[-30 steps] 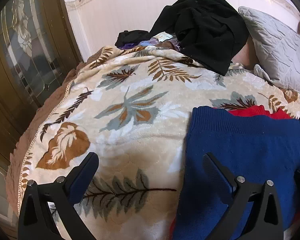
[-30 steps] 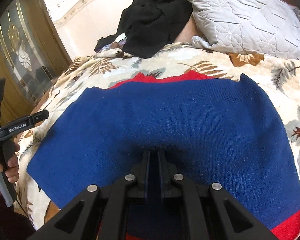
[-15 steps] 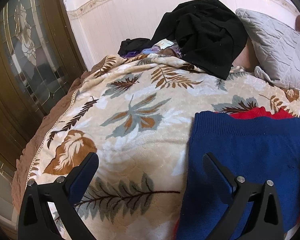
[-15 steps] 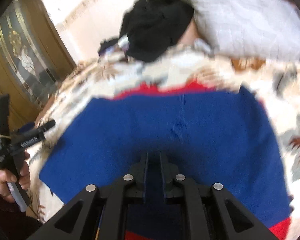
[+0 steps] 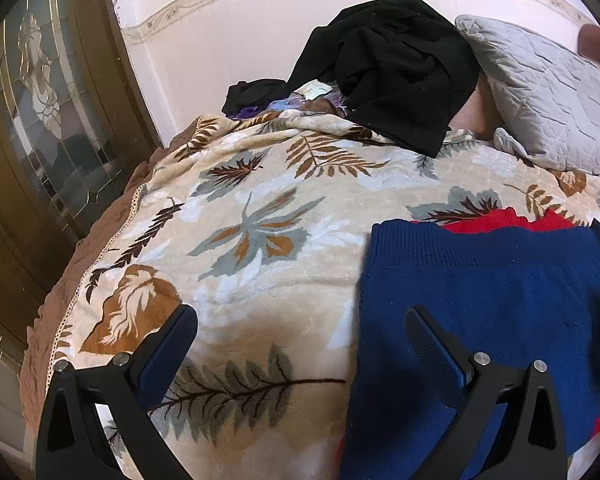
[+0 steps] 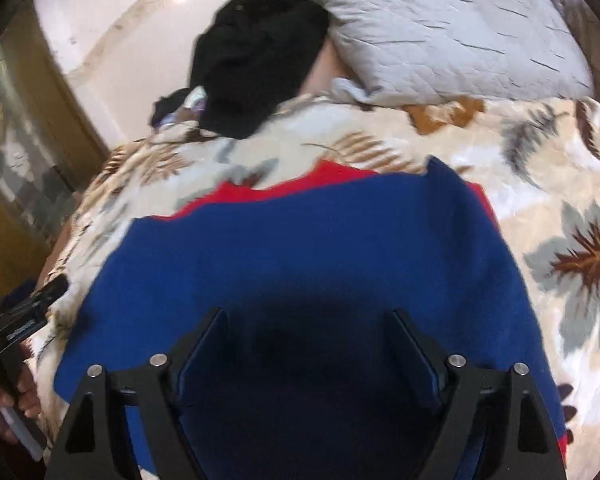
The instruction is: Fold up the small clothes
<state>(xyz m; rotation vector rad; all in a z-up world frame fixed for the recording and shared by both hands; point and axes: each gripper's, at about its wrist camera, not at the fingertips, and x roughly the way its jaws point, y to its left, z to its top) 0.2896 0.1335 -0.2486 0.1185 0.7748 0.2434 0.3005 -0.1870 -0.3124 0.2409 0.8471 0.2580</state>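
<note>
Fold-in-progress view: one blue knit garment (image 6: 308, 264) with red trim is lying flat on the leaf-print blanket (image 5: 260, 240) of the bed, filling the centre of the right wrist view and sitting at 4 o'clock in the left wrist view. The right gripper (image 6: 308, 344) is hovering over the blue knit, its jaws having just been opening and now standing wide with nothing pinched. The left gripper (image 5: 300, 336) is waiting with jaws wide and empty, one finger over the blanket, the other over the garment's edge. Likely risk: the released layer is springing back or sliding on the plush blanket, leaving edges uneven. Counted: two grippers, one grey pillow (image 5: 540, 92) at 1 o'clock, one black clothes heap (image 5: 392, 68) at 12 o'clock.
</note>
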